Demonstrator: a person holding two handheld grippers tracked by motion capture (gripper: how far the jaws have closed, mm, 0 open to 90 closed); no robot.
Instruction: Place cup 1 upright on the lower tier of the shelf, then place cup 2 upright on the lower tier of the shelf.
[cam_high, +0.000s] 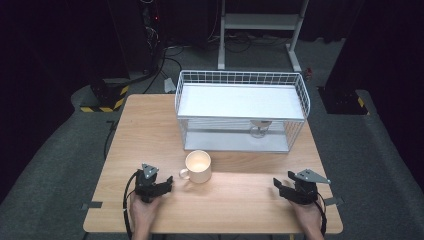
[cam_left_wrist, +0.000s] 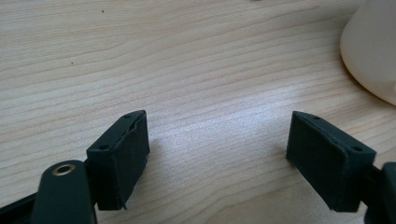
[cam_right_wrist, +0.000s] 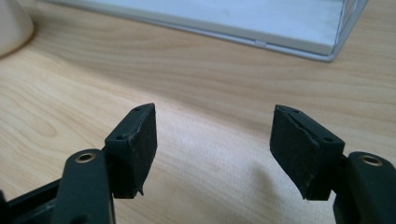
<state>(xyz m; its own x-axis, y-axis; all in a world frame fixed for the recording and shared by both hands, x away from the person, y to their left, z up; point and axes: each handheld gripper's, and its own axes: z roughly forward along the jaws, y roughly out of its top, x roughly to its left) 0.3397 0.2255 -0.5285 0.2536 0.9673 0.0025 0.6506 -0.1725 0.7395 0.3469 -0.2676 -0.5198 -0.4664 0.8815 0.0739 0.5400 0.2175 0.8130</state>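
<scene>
Item: mug (cam_high: 198, 166), on bench (cam_high: 240, 200), near-left of rack (cam_high: 240, 107). Left hand-held gripper (cam_high: 167, 186) beside its handle, wide, empty; right hand-held gripper (cam_high: 278, 187) likewise. I judged: pre-grasp; next, close left on handle.

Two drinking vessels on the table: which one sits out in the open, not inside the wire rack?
The cream ceramic mug, standing on bare wood in front of the white wire rack, near the left gripper. The clear glass stands on the rack's lower shelf.
</scene>
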